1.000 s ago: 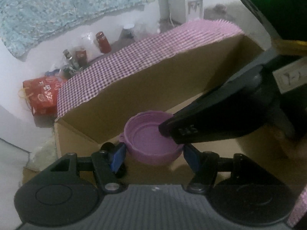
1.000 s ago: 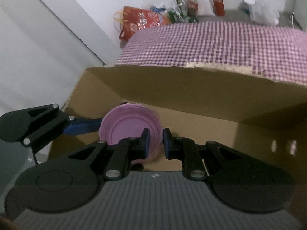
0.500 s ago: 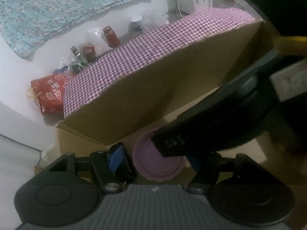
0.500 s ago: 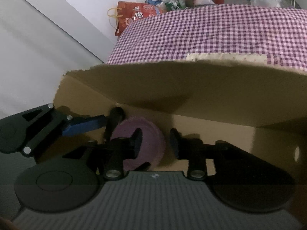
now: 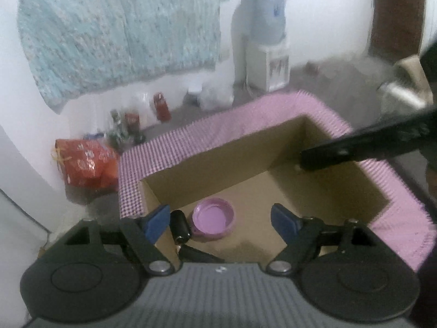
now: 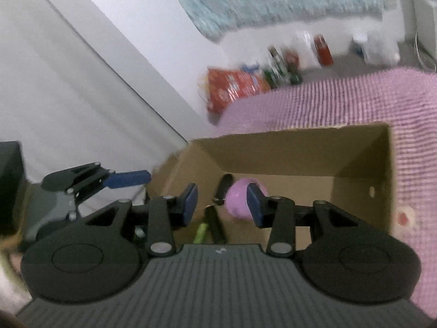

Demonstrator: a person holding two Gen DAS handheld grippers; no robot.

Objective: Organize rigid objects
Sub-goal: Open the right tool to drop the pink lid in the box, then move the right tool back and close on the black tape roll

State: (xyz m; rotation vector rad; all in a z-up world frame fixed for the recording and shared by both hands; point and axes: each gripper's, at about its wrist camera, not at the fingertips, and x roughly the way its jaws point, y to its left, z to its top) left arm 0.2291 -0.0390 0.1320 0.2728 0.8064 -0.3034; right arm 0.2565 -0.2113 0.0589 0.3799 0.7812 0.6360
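Both tools stand wide open and grip nothing. Left tool [image 5: 220, 220] hovers above the near edge of the cardboard box [image 5: 286, 169], its blue pads well apart; right tool [image 6: 221, 201] hangs over the same box from the other side. On the box floor lies the purple lid [image 5: 213, 220], hollow side up, touching neither tool. Just beside it rests a black cylindrical object [image 5: 180, 225]. Purple checked cloth [image 5: 169, 150] covers the surface around the box. A red bag [image 5: 84, 164] sits on the floor beyond.
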